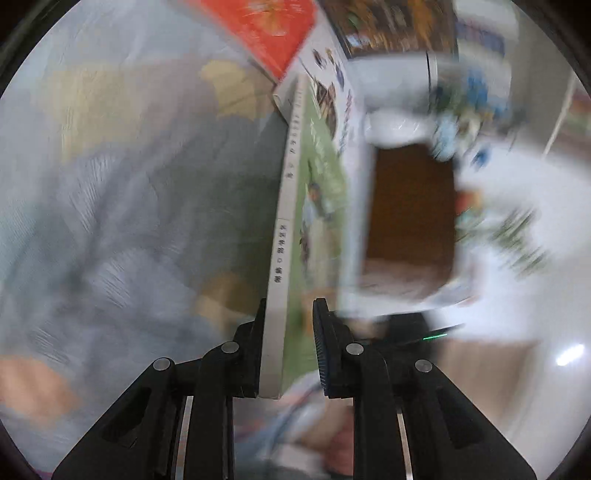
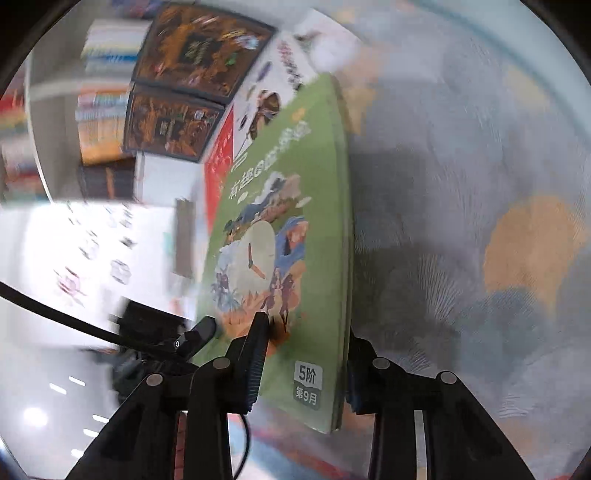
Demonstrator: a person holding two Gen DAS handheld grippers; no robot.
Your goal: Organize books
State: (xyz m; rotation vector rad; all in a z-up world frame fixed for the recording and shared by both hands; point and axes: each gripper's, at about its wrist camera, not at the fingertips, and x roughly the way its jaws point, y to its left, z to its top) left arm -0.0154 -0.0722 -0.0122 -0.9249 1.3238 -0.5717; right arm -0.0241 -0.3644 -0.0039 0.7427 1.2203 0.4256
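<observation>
A thin green-covered book with a pale spine is held between both grippers and lifted off the surface. My left gripper is shut on its spine end. My right gripper is shut on its open-page end; the green cover with a clock picture faces the camera. Beyond it lie a white book, a red book and a dark brown book. The same books show in the right wrist view: white, red, dark brown.
A grey, blue and tan patterned cloth covers the surface under the books. A shelf with rows of books stands at the back left. A white box with a brown inside is at the right. Both views are motion-blurred.
</observation>
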